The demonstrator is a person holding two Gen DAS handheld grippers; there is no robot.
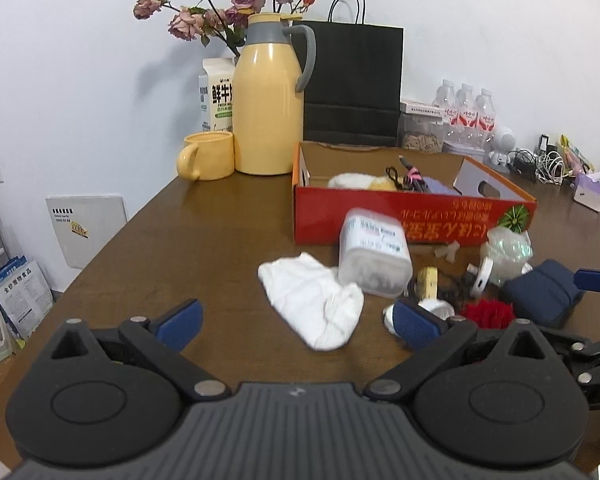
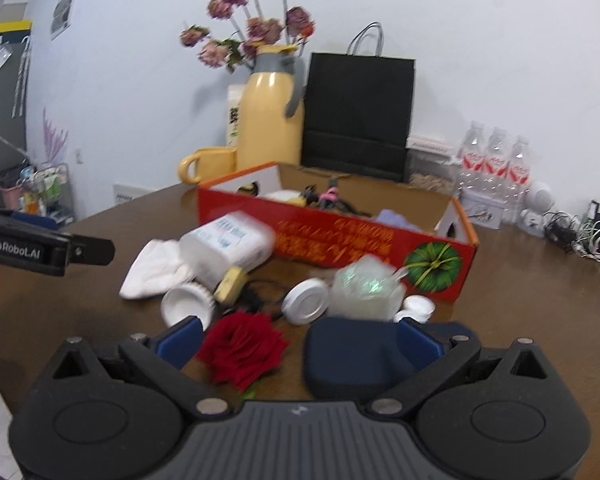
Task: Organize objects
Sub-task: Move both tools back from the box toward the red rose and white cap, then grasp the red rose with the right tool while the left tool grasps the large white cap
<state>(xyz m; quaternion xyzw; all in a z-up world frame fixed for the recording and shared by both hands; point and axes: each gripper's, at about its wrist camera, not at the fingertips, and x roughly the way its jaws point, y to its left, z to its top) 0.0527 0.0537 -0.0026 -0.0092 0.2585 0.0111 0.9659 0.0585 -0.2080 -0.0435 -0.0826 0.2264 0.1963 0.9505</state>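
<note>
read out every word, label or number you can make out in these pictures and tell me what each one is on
"GenRobot.AI": on the left gripper, seen from the right wrist.
"鲜牛" and "FRESH MILK": on the milk carton; its smaller print is unreadable.
Yellow characters on the red box: upside down and blurred, unreadable.
Label on the plastic jar: too blurred.
Red labels on the water bottles: too small.
Print on the floor packets: not legible.

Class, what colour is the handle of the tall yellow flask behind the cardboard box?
Grey; the flask handle shows best in the left wrist view.
</note>
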